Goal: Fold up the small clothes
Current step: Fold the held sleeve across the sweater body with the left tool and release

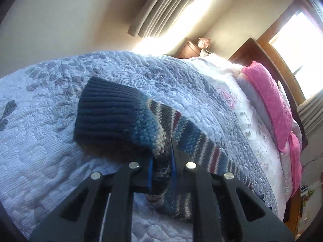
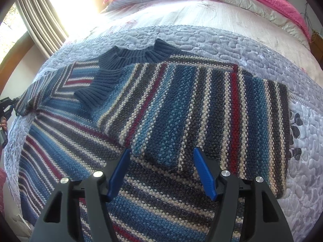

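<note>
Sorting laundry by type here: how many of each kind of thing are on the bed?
Striped knit sweater: 1
Pink blanket: 1
Quilted bedspread: 1
Grippers: 2, left gripper and right gripper
Total: 5

**No legible writing**

No text, label, brand, number or sign could be read in either wrist view. The striped knit sweater (image 2: pixel 181 109) showed no tag or lettering, and the quilted bedspread (image 1: pixel 50 104) carried only a leaf pattern. The small items at the edge of the left wrist view were too blurred to make out any print.
</note>
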`<state>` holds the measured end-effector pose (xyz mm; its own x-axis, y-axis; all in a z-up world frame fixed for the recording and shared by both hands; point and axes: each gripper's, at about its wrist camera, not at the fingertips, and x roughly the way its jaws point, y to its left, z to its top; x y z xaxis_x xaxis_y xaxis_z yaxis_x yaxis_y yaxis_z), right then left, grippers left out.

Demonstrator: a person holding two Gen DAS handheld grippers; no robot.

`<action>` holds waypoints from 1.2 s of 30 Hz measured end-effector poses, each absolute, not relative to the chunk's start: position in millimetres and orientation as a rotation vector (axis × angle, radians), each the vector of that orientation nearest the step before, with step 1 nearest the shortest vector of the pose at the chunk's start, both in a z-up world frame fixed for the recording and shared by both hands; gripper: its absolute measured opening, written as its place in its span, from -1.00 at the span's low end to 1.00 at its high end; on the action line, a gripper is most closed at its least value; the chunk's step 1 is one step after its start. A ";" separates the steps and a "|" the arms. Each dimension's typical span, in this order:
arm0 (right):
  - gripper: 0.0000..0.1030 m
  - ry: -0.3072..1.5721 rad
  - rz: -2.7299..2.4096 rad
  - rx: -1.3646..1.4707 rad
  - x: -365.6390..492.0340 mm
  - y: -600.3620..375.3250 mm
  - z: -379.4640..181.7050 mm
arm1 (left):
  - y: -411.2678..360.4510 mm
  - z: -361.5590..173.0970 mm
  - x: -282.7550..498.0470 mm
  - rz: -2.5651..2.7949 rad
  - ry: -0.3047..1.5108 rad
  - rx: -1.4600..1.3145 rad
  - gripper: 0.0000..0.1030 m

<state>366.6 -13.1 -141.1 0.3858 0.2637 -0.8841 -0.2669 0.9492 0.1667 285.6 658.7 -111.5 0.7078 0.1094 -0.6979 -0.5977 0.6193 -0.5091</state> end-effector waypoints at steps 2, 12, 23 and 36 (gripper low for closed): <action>0.27 1.114 0.334 -0.016 360.5 -13.8 -135.3 | 635.8 -96.2 291.6 0.397 0.661 -0.769 -0.78; 0.27 1.103 0.281 -0.033 341.6 -36.5 -128.4 | 492.0 -64.6 329.8 0.114 0.678 -0.601 -0.78; 0.27 1.100 0.252 -0.007 330.4 -67.5 -133.2 | 352.6 -84.8 361.5 -0.072 0.722 -0.535 -0.78; 0.27 1.113 0.258 0.039 319.8 -92.0 -140.0 | 198.1 -129.2 384.8 -0.450 0.902 -0.203 -0.51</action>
